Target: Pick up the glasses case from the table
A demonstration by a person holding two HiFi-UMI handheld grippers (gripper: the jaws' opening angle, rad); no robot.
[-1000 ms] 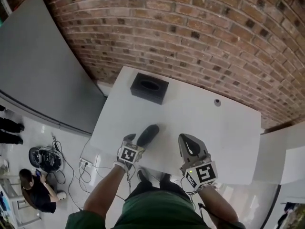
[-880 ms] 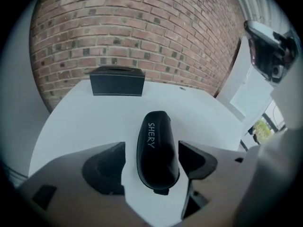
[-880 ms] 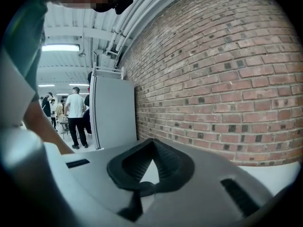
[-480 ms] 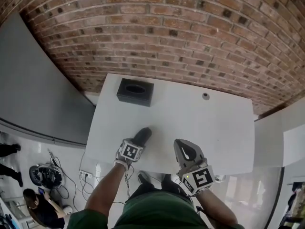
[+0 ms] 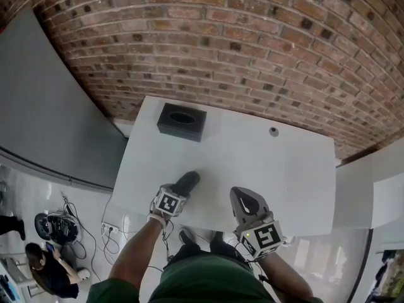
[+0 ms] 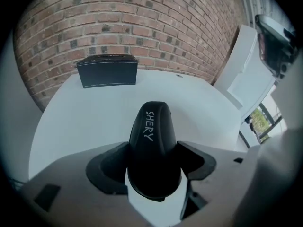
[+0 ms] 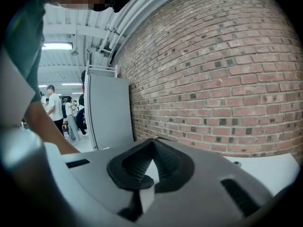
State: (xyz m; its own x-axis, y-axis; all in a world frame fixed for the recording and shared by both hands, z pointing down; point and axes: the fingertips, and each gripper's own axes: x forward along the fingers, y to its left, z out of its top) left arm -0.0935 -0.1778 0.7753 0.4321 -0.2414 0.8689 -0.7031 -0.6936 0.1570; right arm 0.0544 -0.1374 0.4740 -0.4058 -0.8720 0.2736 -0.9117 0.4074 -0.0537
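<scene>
White tabletop (image 5: 284,169), brick wall behind: the black hard-shell glasses case (image 6: 152,136) points lengthwise away, right between your left gripper's (image 6: 153,150) wide, closing jaws. Your right gripper (image 7: 151,148) is pinched together, empty, farther off.

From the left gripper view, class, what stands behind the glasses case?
Behind the glasses case, bare white table, then a black box before the brick wall. The case hides the table strip beyond it.

The left tool (image 5: 178,193) has sunk over the glasses case (image 5: 188,181), jaws closing around its near end.
</scene>
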